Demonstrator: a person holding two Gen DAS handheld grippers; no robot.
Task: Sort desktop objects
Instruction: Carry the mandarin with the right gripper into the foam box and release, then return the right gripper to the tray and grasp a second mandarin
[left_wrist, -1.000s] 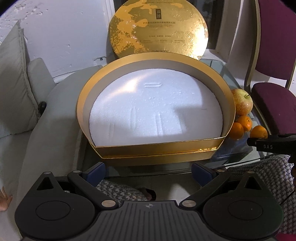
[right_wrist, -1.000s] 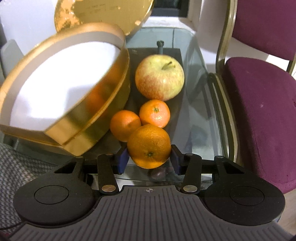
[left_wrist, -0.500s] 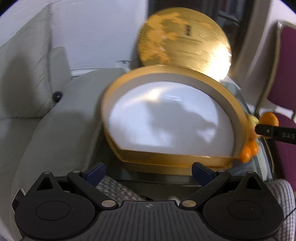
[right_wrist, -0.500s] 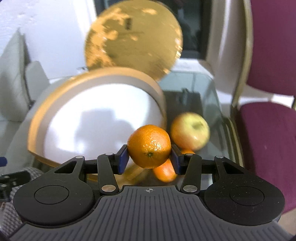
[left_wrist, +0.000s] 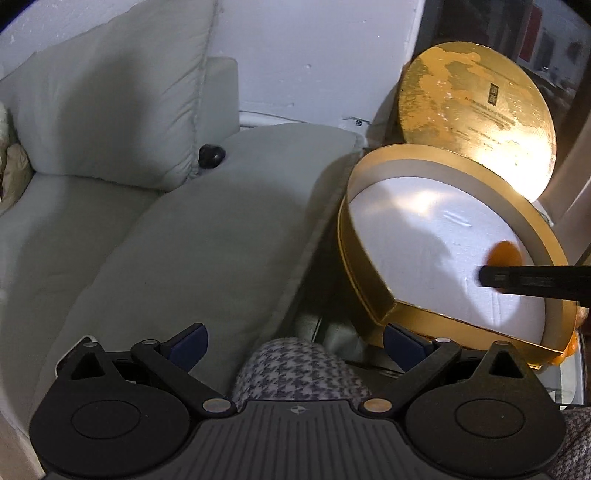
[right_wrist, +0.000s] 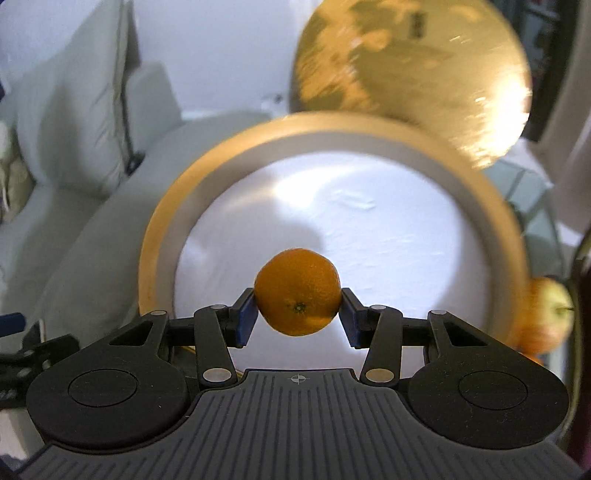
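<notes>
Orange (right_wrist: 297, 292) (round, glossy) above gold box (right_wrist: 159, 229).

A glass table (right_wrist: 532, 192) carries the load here, its greenish edge showing at the right of the right wrist view. Sitting on it is a big round gold box (left_wrist: 369, 295) with a white foam floor. Behind that, a gold lid (left_wrist: 476, 122) stands on edge. Just beside the box's right side, an apple (right_wrist: 550, 314) and blurred orange fruit.
</notes>
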